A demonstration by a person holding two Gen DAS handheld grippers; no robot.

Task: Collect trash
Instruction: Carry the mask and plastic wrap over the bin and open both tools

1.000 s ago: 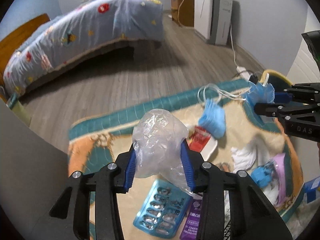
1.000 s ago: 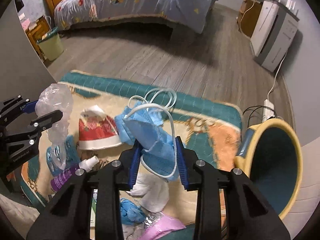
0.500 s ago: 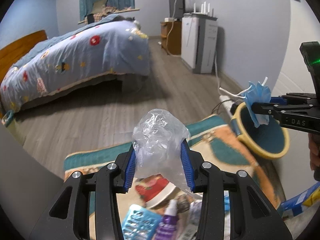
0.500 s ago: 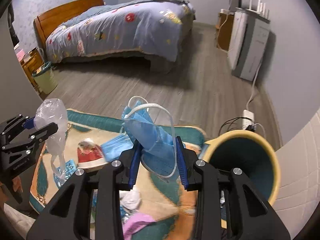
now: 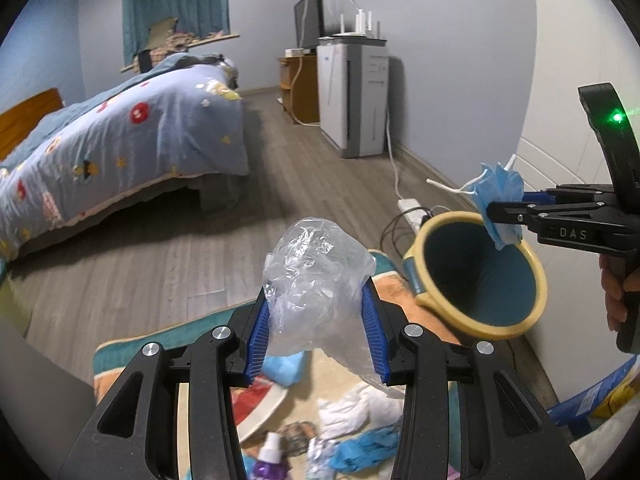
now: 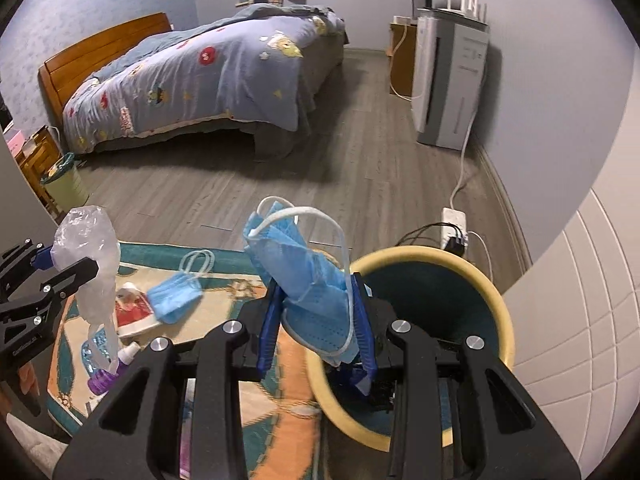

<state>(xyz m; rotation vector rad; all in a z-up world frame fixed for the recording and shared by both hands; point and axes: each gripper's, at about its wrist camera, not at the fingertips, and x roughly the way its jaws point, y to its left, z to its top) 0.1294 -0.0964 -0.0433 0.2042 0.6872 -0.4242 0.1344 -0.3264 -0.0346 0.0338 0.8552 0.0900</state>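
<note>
Blue pads of your left gripper [image 5: 316, 332] pinch a clear bag [image 5: 316, 280] above the rug [image 6: 224, 308]. Your right gripper [image 6: 316, 332] clamps a blue mask [image 6: 308, 280] just over the yellow-rimmed bin [image 6: 496, 296]. On the rug lie another mask [image 6: 176, 296], a red-and-white wrapper [image 6: 134, 312] and a purple bottle [image 6: 106, 378].

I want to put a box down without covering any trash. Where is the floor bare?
Bare wood floor lies between the bed and the rug's teal edge. Crowded: the rug, with a blue mask, a red-and-white wrapper and a purple bottle; cables border the yellow-rimmed bin.
</note>
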